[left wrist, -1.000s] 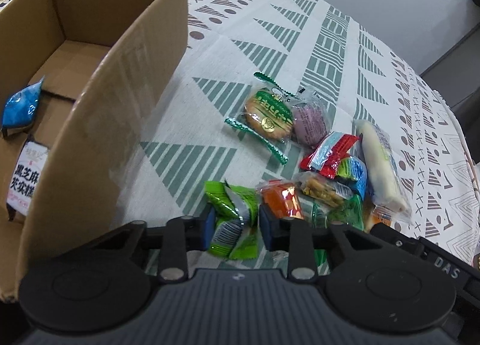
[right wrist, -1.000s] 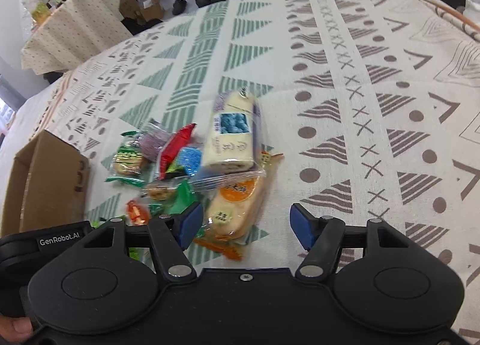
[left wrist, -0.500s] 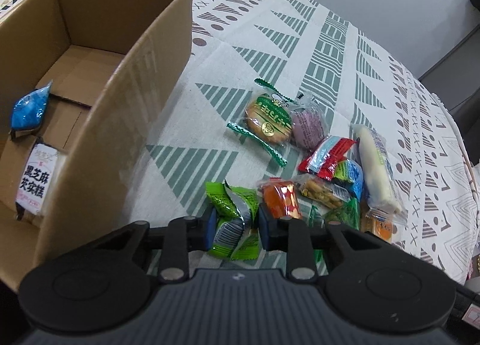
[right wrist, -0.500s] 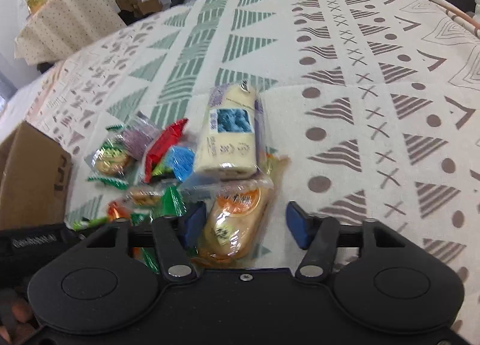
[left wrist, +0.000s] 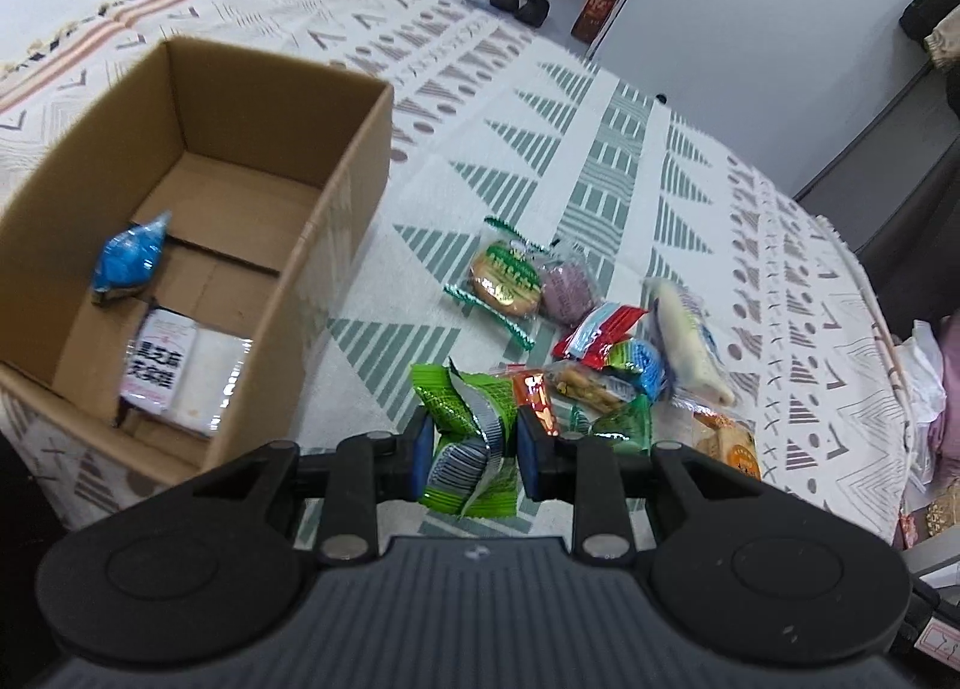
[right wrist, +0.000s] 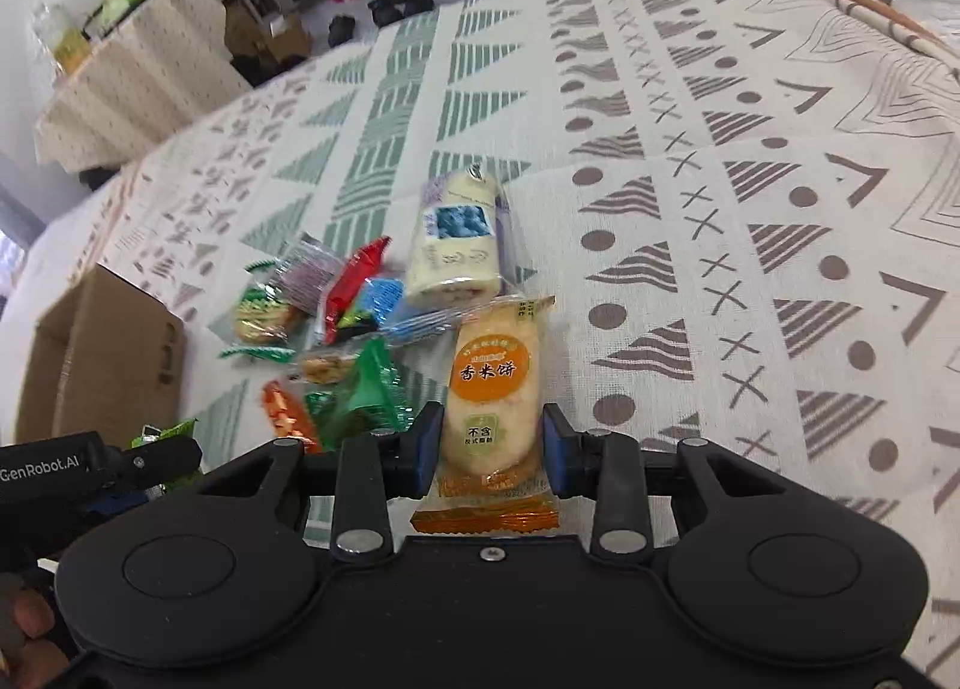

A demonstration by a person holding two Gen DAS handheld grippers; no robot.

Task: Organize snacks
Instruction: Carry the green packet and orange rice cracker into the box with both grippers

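Observation:
My left gripper [left wrist: 470, 452] is shut on a green snack packet [left wrist: 471, 437] and holds it above the cloth, right of the open cardboard box [left wrist: 354, 161]. The box holds a blue packet [left wrist: 129, 257] and a white packet [left wrist: 180, 374]. My right gripper [right wrist: 492, 443] is shut on an orange-labelled rice cracker packet [right wrist: 492, 395] at the near end of the snack pile. The pile holds a long white roll [right wrist: 456, 242], a red packet [right wrist: 351, 284] and a green packet [right wrist: 369, 395]. The left gripper shows at the left edge of the right wrist view [right wrist: 156, 458].
The snacks lie on a patterned tablecloth [right wrist: 750, 209]. The pile in the left wrist view holds a round cookie [left wrist: 503, 278], a purple cookie [left wrist: 567, 293] and a white roll [left wrist: 684, 341]. The cardboard box [right wrist: 102, 353] stands left of the pile. Another table [right wrist: 132, 71] stands beyond.
My left gripper has lifted the green packet and moved back from the box. My right gripper has closed from wide open onto the rice cracker packet.

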